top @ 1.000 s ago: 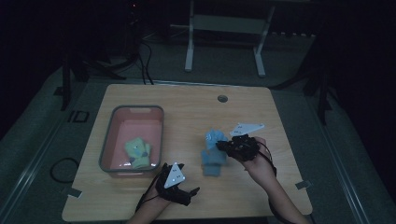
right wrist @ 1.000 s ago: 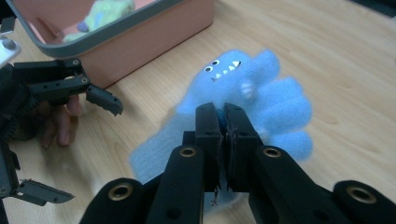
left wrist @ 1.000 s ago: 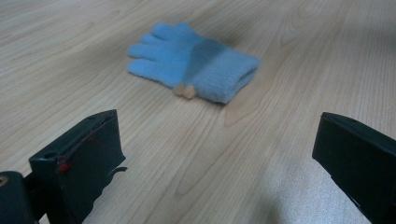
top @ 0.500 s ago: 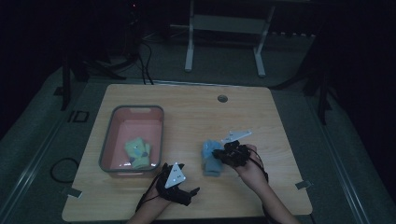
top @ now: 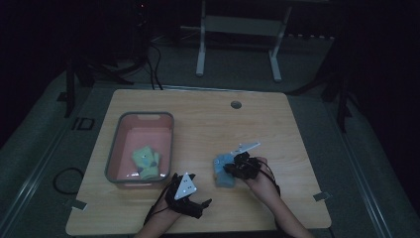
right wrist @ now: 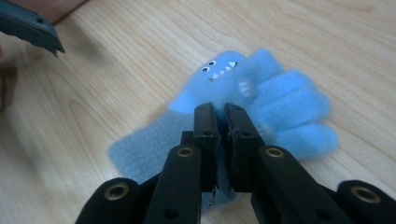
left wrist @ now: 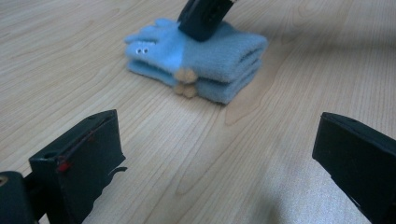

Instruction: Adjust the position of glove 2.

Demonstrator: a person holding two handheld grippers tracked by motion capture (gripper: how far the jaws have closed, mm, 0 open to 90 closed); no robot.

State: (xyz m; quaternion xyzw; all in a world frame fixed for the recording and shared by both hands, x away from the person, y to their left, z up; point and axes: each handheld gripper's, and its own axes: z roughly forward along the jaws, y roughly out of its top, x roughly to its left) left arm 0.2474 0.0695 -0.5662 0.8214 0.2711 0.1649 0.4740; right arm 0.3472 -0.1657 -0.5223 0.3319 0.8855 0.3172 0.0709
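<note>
A folded pair of light blue gloves [top: 221, 173] with a little monster face lies on the wooden table [top: 208, 124], front and right of centre. My right gripper [top: 231, 168] comes from the right and is shut on the gloves' cuff end [right wrist: 154, 140], the fabric pinched between its pads. In the left gripper view its tip [left wrist: 205, 16] presses on top of the gloves [left wrist: 219, 60]. My left gripper [top: 197, 204] rests near the front edge, left of the gloves, and stands open [left wrist: 215, 149] with nothing between its jaws.
A grey-rimmed pink bin [top: 112, 158] stands at the table's left with a green glove [top: 146, 161] in it. A round hole [top: 236, 104] sits near the far edge. A white stand [top: 237, 44] rises on the floor behind the table.
My right gripper has come down and toward the front edge with the blue gloves, which now lie on the table. The left gripper has not moved.
</note>
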